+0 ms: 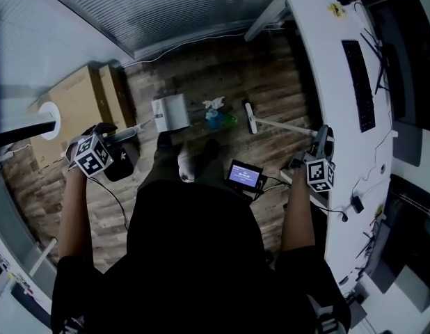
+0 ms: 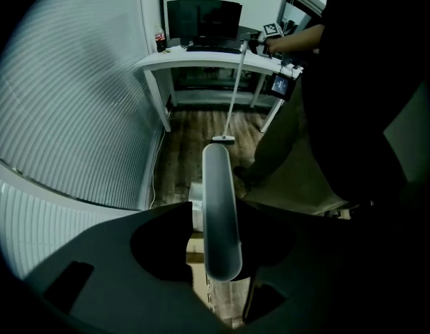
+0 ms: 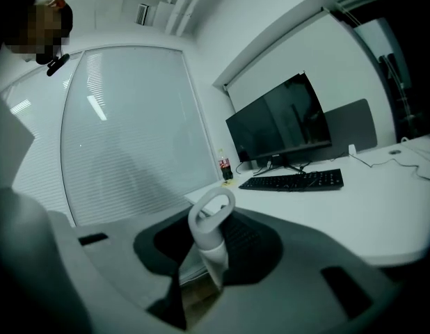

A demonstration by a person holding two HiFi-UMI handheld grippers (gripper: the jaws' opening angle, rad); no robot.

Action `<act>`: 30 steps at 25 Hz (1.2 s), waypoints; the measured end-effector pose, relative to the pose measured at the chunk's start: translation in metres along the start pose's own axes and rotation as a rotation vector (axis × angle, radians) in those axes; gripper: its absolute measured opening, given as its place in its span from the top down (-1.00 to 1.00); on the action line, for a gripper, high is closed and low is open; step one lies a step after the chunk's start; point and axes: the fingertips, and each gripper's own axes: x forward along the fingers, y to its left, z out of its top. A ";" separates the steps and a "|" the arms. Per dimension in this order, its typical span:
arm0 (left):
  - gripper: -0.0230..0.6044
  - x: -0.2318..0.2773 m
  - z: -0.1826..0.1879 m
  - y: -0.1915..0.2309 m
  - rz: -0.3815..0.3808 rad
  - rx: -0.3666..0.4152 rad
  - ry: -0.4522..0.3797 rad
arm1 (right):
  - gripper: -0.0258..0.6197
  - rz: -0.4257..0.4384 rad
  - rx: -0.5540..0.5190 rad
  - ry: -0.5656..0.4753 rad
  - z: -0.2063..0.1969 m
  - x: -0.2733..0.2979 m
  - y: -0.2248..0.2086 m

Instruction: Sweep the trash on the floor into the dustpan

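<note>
Trash (image 1: 216,113), a crumpled white scrap with something blue-green, lies on the wooden floor (image 1: 271,92) ahead of the person's feet, between the dustpan and the broom head.

Nearest in, the left tongs (image 2: 218,218) point steeply down and stand wide. The dustpan's long pale handle (image 2: 219,176) runs between them with a gap on one side, so nothing seems to be pinching it. I would close them on that handle before any stroke, or the pan is likely to skate away when the bristles push against it. The right tongs (image 3: 208,245) are narrow and clamped on the broom's stick just below its white loop end (image 3: 212,211). That grip is very high, so expect a long, whippy lever and use short pulls.

Further out, the dustpan (image 1: 171,112) stands just left of the trash. I cannot tell which way its mouth faces, so check that the lip lies flat on the boards and opens toward the scraps. The broom head (image 1: 250,117) rests on the floor just right of them. One low drag leftward should carry both pieces in, and light paper may flutter if the stroke is quick.

Beyond, the white surface (image 1: 319,68) with its keyboard (image 1: 358,82) runs close beside the stick, so keep the swing clear of its edge.
</note>
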 end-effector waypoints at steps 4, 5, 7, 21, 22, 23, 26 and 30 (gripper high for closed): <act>0.54 0.004 0.005 -0.002 -0.007 0.020 -0.018 | 0.64 0.011 0.003 -0.010 -0.006 0.000 0.015; 0.54 0.005 0.007 -0.002 -0.007 0.024 -0.025 | 0.64 0.018 0.006 -0.008 -0.008 -0.001 0.020; 0.54 0.005 0.011 -0.002 -0.010 0.031 -0.035 | 0.62 0.028 0.013 0.000 -0.011 -0.003 0.030; 0.54 0.003 0.013 -0.004 -0.082 0.031 -0.109 | 0.46 -0.046 0.303 0.057 -0.062 -0.010 0.122; 0.54 0.003 0.012 -0.004 -0.088 0.031 -0.112 | 0.44 -0.047 0.343 0.055 -0.067 -0.012 0.131; 0.53 0.003 0.011 -0.004 -0.093 0.032 -0.115 | 0.42 -0.047 0.376 0.053 -0.072 -0.013 0.140; 0.53 0.003 0.008 -0.004 -0.109 0.034 -0.128 | 0.41 -0.031 0.405 0.063 -0.083 -0.015 0.165; 0.52 0.004 0.009 -0.006 -0.138 0.043 -0.154 | 0.41 -0.010 0.405 0.072 -0.089 -0.015 0.189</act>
